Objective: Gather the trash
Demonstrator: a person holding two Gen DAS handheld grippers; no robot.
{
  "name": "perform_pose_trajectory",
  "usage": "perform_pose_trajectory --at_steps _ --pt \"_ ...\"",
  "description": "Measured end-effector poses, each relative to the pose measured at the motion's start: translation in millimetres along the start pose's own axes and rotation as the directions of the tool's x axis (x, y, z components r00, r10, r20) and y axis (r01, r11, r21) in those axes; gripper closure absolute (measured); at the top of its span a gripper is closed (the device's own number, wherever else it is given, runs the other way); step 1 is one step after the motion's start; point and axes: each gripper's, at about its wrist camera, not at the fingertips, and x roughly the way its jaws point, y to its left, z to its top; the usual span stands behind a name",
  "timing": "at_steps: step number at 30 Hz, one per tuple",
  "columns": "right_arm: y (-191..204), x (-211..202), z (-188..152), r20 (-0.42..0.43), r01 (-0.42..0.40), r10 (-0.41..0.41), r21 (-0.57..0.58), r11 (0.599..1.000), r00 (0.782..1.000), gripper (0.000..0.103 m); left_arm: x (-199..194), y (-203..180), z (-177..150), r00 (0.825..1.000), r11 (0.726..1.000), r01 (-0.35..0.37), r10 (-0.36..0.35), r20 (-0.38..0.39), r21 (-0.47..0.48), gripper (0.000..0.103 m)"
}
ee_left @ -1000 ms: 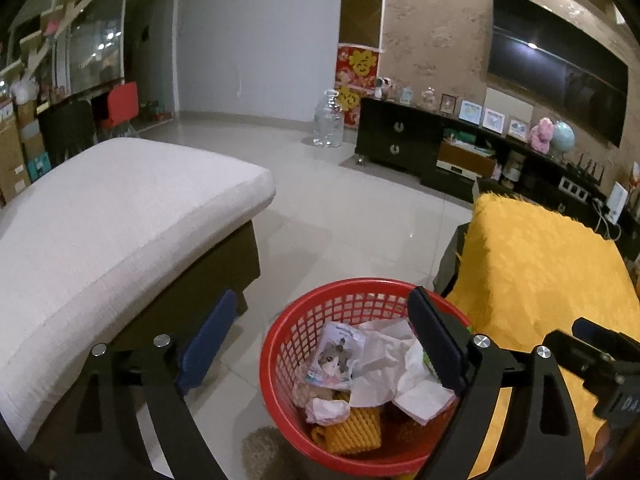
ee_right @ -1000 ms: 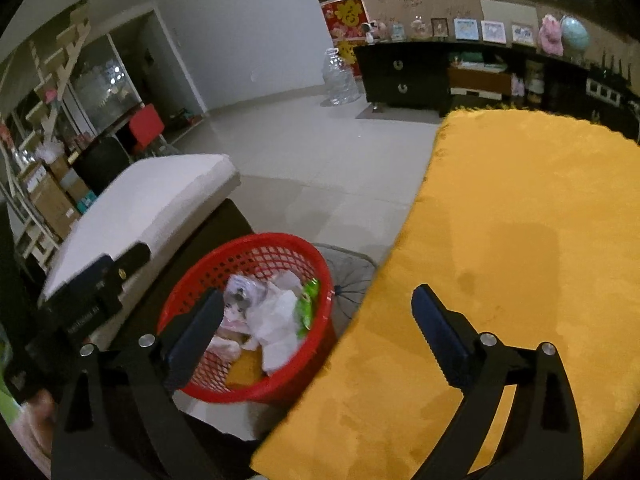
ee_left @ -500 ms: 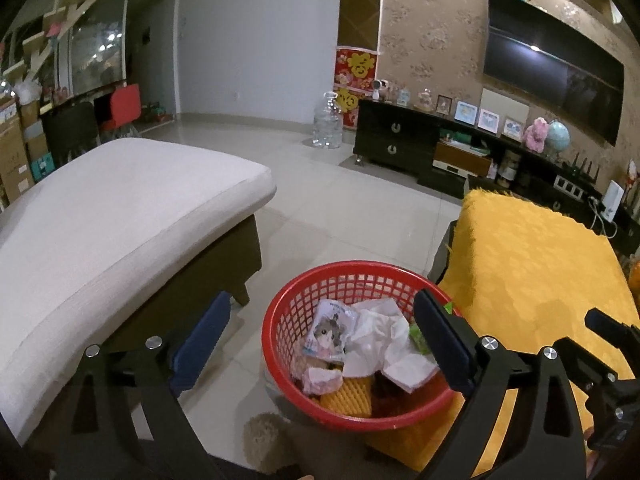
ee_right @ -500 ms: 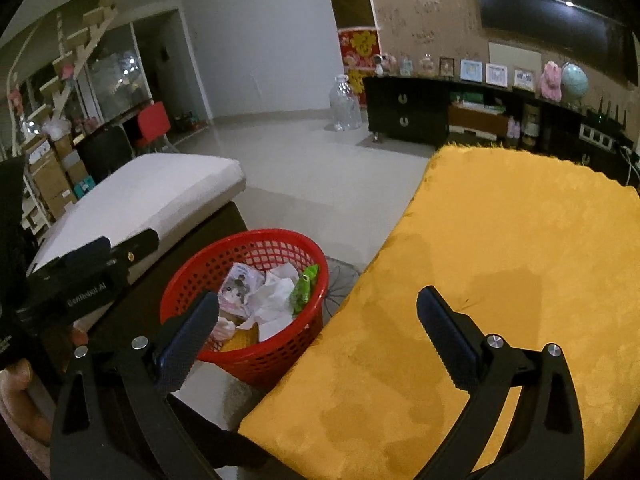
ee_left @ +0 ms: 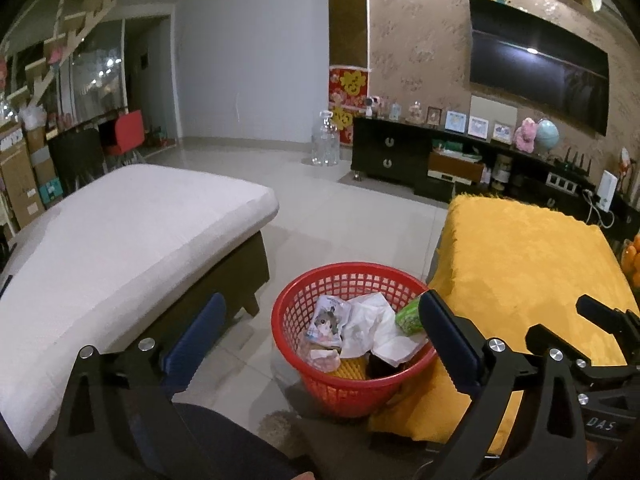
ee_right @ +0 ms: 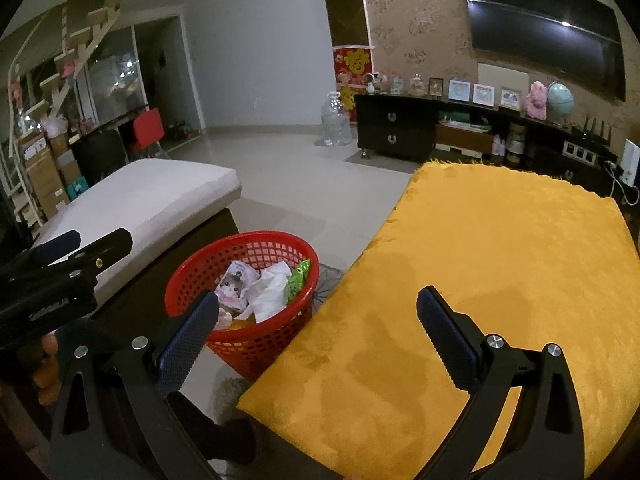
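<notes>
A red mesh basket (ee_left: 316,292) stands on the floor between a white ottoman and a yellow-covered table. It holds trash: a cat-print packet (ee_left: 327,320), crumpled white paper (ee_left: 380,328), a green wrapper (ee_left: 408,316) and a yellow foam net. The basket also shows in the right wrist view (ee_right: 256,242). My left gripper (ee_left: 320,338) is open and empty, raised above and in front of the basket. My right gripper (ee_right: 316,334) is open and empty, over the near left edge of the yellow cloth (ee_right: 500,260).
The white cushioned ottoman (ee_left: 112,232) is on the left. The yellow table (ee_left: 520,256) is on the right. A dark TV cabinet (ee_left: 440,156) with frames and toys lines the far wall, a water bottle (ee_left: 325,144) beside it. A tiled floor lies between.
Both grippers have risen and pulled back from the basket, so the basket looks smaller and farther. Both stay open and empty.
</notes>
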Motion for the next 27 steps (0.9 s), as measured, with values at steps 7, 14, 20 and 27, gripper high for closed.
perform_pose_trajectory --at_steps 7,14,20,27 --pt "12.2 -20.0 2.8 0.046 -0.019 0.02 -0.019 1.0 0.999 0.007 -18.7 -1.1 -0.1 0.999 1.0 -0.01 0.01 0.03 0.009 0.008" --pt "16.5 -28.3 1.1 0.047 -0.019 0.02 -0.027 0.999 0.999 0.007 -31.7 3.4 0.6 0.998 1.0 -0.026 0.025 0.052 0.008 0.008" --pt "25.8 -36.0 1.0 0.057 -0.016 0.019 -0.046 0.999 0.998 0.007 -36.3 7.0 -2.3 0.998 0.999 -0.034 0.033 0.057 0.007 0.008" --pt "25.5 -38.9 1.0 0.065 -0.01 0.013 -0.043 0.999 0.998 0.007 -39.2 8.0 -2.0 0.997 0.999 -0.04 0.04 0.062 0.003 0.008"
